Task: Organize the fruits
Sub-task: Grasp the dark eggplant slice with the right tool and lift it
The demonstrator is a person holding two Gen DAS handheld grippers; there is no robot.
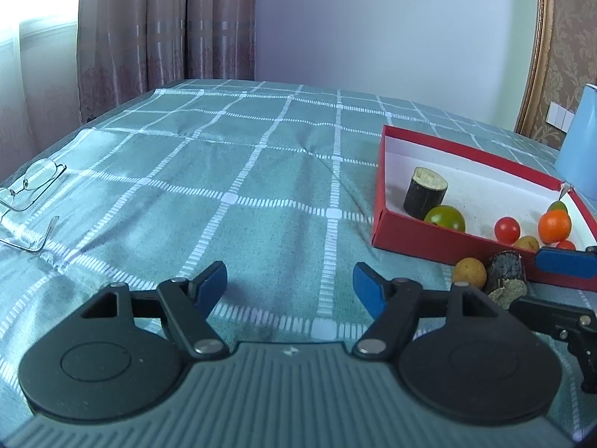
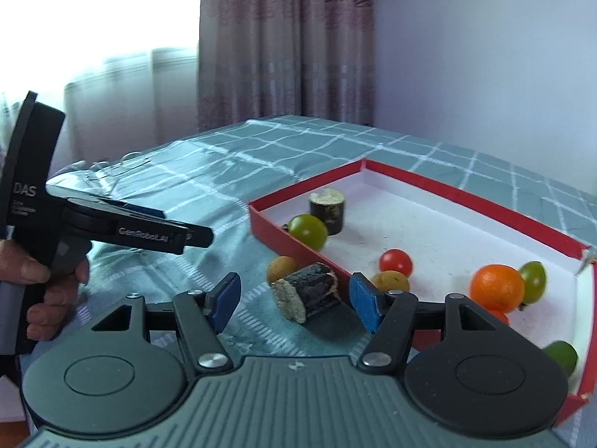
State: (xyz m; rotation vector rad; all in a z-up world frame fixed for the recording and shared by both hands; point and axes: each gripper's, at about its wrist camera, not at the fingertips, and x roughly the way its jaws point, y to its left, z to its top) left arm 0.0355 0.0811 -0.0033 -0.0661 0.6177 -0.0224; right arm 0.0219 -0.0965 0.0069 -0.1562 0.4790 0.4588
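Note:
A red box (image 2: 298, 250) with a white floor lies on the bed and holds several fruits: an orange (image 2: 496, 287), a red cherry tomato (image 2: 395, 261), a green tomato (image 2: 308, 229) and an upright dark cane piece (image 2: 328, 211). Outside its near wall lie a second dark cane piece (image 2: 309, 295) and a yellow round fruit (image 2: 281, 267). My right gripper (image 2: 294, 302) is open, with that loose cane piece between its blue pads and a gap on the left side. My left gripper (image 1: 290, 287) is open over bare bedspread, left of the box (image 1: 410, 239).
A green checked bedspread (image 1: 238, 171) covers the bed. Glasses (image 1: 30, 186) lie at its left edge. A blue object (image 1: 582, 149) stands behind the box. A hand (image 2: 48, 283) holds the left gripper (image 2: 186, 237) at the left. Curtains and a wall stand behind the bed.

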